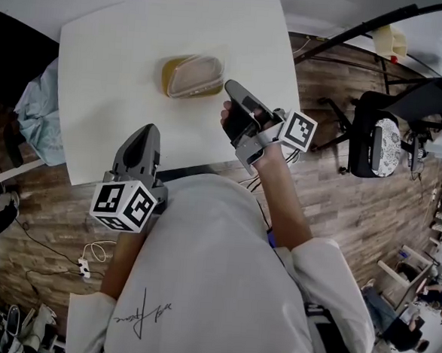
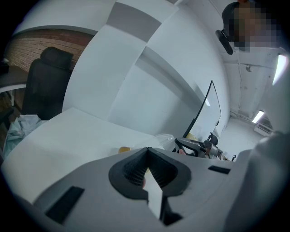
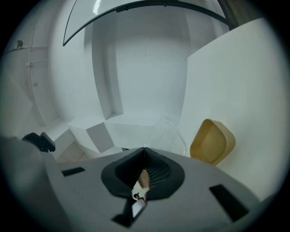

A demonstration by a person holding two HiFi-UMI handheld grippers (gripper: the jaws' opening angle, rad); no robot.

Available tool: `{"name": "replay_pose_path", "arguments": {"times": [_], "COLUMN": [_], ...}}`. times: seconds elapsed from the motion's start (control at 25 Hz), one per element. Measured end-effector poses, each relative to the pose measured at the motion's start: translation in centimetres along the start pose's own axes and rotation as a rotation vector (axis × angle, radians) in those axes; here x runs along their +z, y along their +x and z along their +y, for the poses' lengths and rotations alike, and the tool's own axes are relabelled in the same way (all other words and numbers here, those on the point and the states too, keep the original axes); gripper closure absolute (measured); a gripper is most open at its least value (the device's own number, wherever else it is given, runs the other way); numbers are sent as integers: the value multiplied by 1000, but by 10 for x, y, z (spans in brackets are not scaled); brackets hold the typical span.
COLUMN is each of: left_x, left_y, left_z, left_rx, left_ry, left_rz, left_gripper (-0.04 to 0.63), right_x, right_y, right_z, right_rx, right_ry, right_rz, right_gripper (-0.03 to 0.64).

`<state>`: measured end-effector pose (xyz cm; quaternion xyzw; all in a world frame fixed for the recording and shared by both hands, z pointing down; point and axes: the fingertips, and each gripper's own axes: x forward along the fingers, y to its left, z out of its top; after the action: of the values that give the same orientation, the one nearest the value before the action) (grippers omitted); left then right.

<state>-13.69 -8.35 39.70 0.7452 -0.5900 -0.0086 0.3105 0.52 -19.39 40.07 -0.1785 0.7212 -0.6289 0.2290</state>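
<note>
A yellow container lies on the white table, with a clear plastic lid resting on it. My right gripper is shut and empty, its tip close to the lid's right end. In the right gripper view its closed jaws point past the clear lid and the yellow container. My left gripper is shut and empty over the table's near edge, a hand's length short of the container. The left gripper view shows its closed jaws, the yellow container and the right gripper beyond.
A pale blue cloth hangs off the table's left side. To the right, a black office chair stands on the wooden floor. White cables lie on the floor at the lower left. Another black chair stands beyond the table.
</note>
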Motion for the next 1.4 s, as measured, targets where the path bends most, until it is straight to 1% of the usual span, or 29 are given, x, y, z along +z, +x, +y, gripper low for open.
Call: {"name": "replay_pose_path", "arguments": {"times": [0.56,1.4], "left_x": [1,3], "left_y": [1,-6], "left_z": [-1,-8], "left_rx": [-3,-22], "left_ry": [1,-2], "left_rz": [-3,-19], "left_gripper": [588,588], "right_x": [-1,-15], "right_y": [4,-2], "right_z": [21,56], "right_rx": [15,48], "right_ry": [-20,-83], "right_rz": [9,16], "right_gripper": [606,606]}}
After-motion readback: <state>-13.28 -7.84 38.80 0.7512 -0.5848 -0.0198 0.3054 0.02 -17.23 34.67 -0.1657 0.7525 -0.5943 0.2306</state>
